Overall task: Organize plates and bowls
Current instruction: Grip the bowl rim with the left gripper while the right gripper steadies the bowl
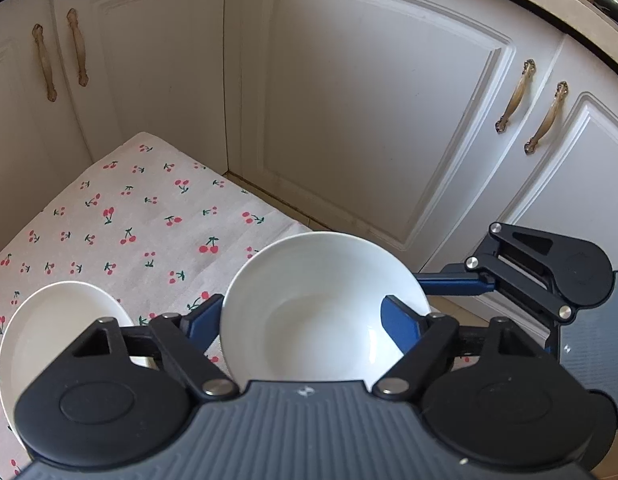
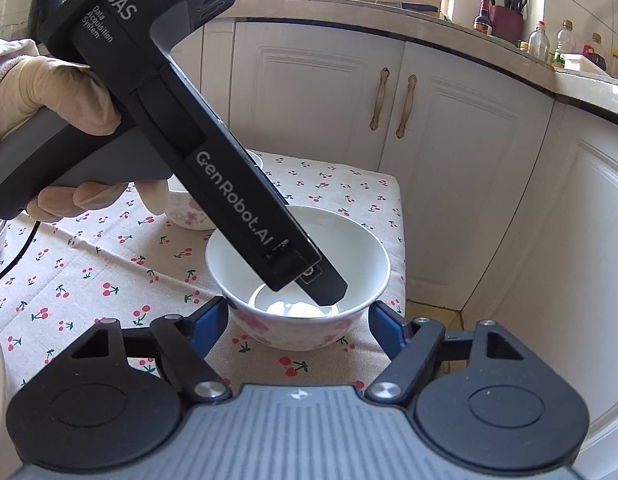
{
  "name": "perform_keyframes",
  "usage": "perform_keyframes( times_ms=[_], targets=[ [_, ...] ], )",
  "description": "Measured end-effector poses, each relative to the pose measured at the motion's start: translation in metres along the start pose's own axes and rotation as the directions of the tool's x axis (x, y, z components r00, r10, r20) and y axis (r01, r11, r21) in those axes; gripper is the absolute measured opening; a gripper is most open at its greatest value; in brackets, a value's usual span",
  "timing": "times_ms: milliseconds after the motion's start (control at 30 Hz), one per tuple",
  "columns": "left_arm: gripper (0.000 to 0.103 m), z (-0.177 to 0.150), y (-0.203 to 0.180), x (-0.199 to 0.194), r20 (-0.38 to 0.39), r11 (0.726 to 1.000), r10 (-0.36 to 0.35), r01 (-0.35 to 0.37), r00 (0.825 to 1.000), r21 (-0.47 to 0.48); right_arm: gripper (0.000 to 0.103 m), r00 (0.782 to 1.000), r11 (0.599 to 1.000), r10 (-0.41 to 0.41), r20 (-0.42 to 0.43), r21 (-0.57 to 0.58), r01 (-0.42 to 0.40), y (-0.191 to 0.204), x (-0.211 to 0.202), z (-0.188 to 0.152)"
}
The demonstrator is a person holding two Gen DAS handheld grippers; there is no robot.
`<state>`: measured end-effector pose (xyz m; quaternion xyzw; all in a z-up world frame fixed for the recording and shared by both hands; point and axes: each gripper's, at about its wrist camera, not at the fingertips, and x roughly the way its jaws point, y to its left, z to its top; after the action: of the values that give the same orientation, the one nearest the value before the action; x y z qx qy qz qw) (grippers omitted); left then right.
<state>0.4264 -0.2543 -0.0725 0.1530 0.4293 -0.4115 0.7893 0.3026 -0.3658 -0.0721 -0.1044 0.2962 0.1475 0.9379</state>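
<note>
cherry-print tablecloth (image 1: 149,216) over the table; white cabinet doors (image 1: 369,100) behind | bottles (image 2: 565,40) on countertop (image 2: 581,80)

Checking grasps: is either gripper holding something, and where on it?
The right gripper clamps the flowered bowl across its lower outer wall. The left gripper sits at its rim; whether it grips cannot be told.

Left gripper (image 1: 309,320) clamps white bowl (image 1: 323,308) between blue fingers (image 1: 399,326) over cherry-print cloth (image 1: 129,220); second bowl (image 1: 57,332) near left, cupboard doors (image 1: 369,100) far.
</note>
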Motion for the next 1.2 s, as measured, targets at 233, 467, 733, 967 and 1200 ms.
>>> perform_keyframes(
  times_ms=[233,467,733,967,1200],
  targets=[
    [0.080,0.002,0.000,0.001,-0.005,1.000,-0.001,0.001,1.000,0.007,0.081,1.000,1.000,0.000,-0.003,0.002,0.000,0.000,0.001,0.000],
    [0.079,0.001,0.000,0.003,-0.005,1.000,0.002,-0.002,1.000,0.011,0.081,1.000,1.000,-0.002,-0.005,0.007,0.002,0.001,0.000,0.001],
    [0.080,-0.002,-0.003,-0.001,-0.007,1.000,0.002,-0.002,1.000,0.019,0.081,1.000,1.000,0.009,-0.023,0.019,-0.008,0.001,-0.003,0.006],
    [0.079,-0.008,-0.012,-0.017,0.004,1.000,-0.007,0.007,1.000,0.022,0.081,0.999,1.000,0.013,-0.037,0.010,-0.012,0.008,-0.018,0.010],
    [0.079,-0.017,-0.029,-0.048,0.031,1.000,-0.007,0.007,0.999,0.025,0.081,0.999,1.000,0.024,-0.043,0.014,-0.023,0.021,-0.044,0.016]
  ],
)
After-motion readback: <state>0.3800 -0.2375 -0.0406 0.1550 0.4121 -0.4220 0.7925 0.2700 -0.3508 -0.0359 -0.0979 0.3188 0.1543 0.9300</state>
